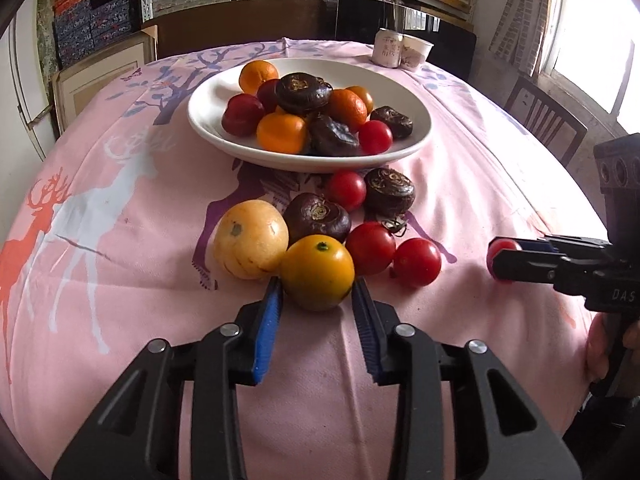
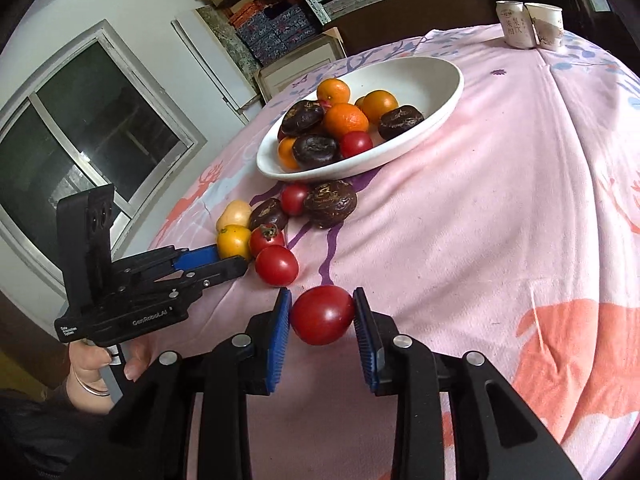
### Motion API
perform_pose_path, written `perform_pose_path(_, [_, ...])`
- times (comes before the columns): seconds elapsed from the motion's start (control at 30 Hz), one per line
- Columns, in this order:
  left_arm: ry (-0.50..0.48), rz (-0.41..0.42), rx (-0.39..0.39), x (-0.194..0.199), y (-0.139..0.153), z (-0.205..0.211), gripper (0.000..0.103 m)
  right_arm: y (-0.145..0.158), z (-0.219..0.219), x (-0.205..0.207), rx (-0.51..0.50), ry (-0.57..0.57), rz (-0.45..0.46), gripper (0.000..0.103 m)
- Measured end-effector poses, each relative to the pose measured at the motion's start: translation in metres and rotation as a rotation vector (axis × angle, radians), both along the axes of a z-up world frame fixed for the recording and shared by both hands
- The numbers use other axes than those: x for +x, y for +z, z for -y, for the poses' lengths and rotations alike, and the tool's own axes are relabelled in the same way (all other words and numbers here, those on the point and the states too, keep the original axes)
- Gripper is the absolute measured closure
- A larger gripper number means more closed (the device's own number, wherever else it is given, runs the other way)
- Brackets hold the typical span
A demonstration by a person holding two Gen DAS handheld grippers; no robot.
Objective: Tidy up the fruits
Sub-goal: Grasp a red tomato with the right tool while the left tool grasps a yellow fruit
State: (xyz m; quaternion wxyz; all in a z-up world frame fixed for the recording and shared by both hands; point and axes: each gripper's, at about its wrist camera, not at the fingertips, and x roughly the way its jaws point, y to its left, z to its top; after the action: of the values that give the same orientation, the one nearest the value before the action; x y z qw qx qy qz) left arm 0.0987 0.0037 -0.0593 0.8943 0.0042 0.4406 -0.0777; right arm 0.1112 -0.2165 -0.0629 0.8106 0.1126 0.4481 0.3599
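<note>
- Left wrist view: my left gripper is closed on a yellow-orange citrus, its blue pads pressed to either side of the fruit, which sits on the pink tablecloth.
- Touching that citrus on its left I see a pale yellow fruit; behind it lies a dark water chestnut, and to its right two red tomatoes side by side.
- Further back, a third tomato and a second chestnut lie just in front of the white bowl.
- The bowl holds oranges, chestnuts and small red fruits heaped together.
- Right wrist view: my right gripper grips a red tomato, pads tight on both flanks, near the front of the cloth and apart from the loose cluster.
- In the same view I see the other gripper at the left with a hand on its handle, its tips at the citrus.
- Two paper cups stand at the far edge of the table, well apart from the fruit.
</note>
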Motion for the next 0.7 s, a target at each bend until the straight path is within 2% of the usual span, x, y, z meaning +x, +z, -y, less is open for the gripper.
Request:
perform_pose_path(0.27, [-0.003, -0.007, 0.004, 0.012, -0.001, 0.003, 0.067, 0.001, -0.004, -0.004, -0.012, 0.024, 0.005, 0.071])
perform_pose_path(0.53, [-0.022, 0.059, -0.03, -0.006, 0.009, 0.003, 0.067, -0.002, -0.015, -0.002, -0.089, 0.039, -0.003, 0.069])
perform_pose_path(0.7, [-0.02, 0.08, -0.041, -0.018, 0.017, 0.001, 0.067, 0.0, -0.023, -0.004, -0.149, 0.038, 0.025, 0.074])
